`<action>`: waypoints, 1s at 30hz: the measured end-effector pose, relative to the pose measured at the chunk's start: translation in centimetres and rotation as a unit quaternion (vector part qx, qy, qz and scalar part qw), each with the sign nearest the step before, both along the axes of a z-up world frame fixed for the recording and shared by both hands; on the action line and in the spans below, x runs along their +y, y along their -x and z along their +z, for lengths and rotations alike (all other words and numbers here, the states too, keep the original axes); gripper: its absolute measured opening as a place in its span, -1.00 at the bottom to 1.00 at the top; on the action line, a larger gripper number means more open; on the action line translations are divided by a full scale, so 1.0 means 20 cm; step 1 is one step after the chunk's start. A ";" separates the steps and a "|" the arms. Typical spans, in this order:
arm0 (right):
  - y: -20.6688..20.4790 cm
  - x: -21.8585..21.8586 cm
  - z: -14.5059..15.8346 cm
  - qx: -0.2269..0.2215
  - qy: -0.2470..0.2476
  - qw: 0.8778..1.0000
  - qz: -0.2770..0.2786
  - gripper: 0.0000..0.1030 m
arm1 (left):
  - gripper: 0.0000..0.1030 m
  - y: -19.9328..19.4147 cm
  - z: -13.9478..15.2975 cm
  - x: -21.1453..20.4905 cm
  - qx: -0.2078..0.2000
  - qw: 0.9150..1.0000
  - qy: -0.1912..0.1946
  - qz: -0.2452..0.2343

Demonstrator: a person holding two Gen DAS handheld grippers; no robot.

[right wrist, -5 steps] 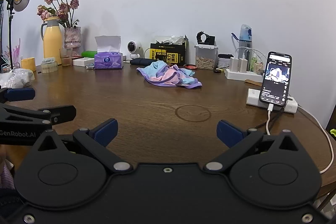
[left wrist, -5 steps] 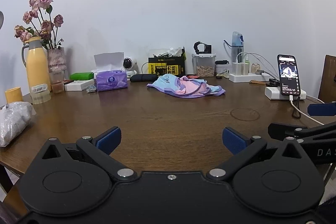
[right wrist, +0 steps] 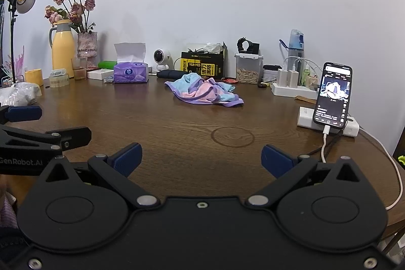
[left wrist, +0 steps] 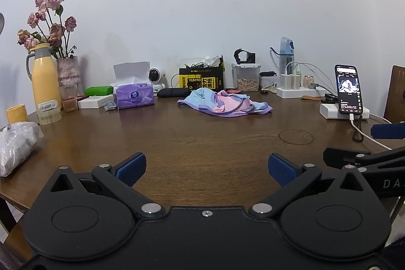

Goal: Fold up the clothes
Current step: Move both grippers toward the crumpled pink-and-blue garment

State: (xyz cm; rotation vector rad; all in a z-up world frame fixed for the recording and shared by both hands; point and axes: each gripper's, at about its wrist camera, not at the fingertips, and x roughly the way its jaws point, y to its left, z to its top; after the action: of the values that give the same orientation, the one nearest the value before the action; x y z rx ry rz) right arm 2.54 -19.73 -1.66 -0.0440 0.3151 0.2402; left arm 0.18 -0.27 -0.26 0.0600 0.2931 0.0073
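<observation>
The garment [left wrist: 225, 103] lies in a loose heap on the wooden table [left wrist: 202, 143], well ahead of both tongs and toward the far side. It is blue, pink and purple, with rumpled edges and one part thrown over another; it is not folded. It has free wood on its near side, and I think this is the room where the folding can be done, because the far edge is crowded.

Behind the garment, seen from the tongs, stand a black and yellow box [left wrist: 201, 79] and a clear container [left wrist: 246, 80]. Further to the left of the left gripper's line are a purple tissue pack [left wrist: 135, 96] and a yellow jug [left wrist: 43, 75]. To the right of the right gripper, a phone [right wrist: 332, 95] leans on a white charger block with its cable running to the table edge. It seems to be propped there only to be watched, out of the working space.

The left gripper [left wrist: 206, 165] is spread wide; its two blue pads stand far apart with only bare table between them. It holds nothing and touches nothing. The right gripper [right wrist: 201, 157] is the same: fingers wide apart, empty, above the near part of the table. The two tongs are side by side, each visible at the edge of the other's view, both pointing toward the garment.
</observation>
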 end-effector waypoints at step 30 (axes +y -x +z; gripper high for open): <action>-0.17 0.03 -0.08 0.022 0.005 0.999 0.045 0.99 | 1.00 -0.21 -0.07 0.05 0.038 0.999 0.003 0.020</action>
State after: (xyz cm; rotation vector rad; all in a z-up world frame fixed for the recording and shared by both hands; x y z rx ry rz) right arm 5.99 -19.14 -3.22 -0.0628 0.3583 0.3292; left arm 4.28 0.79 -1.70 0.0482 0.3699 0.0442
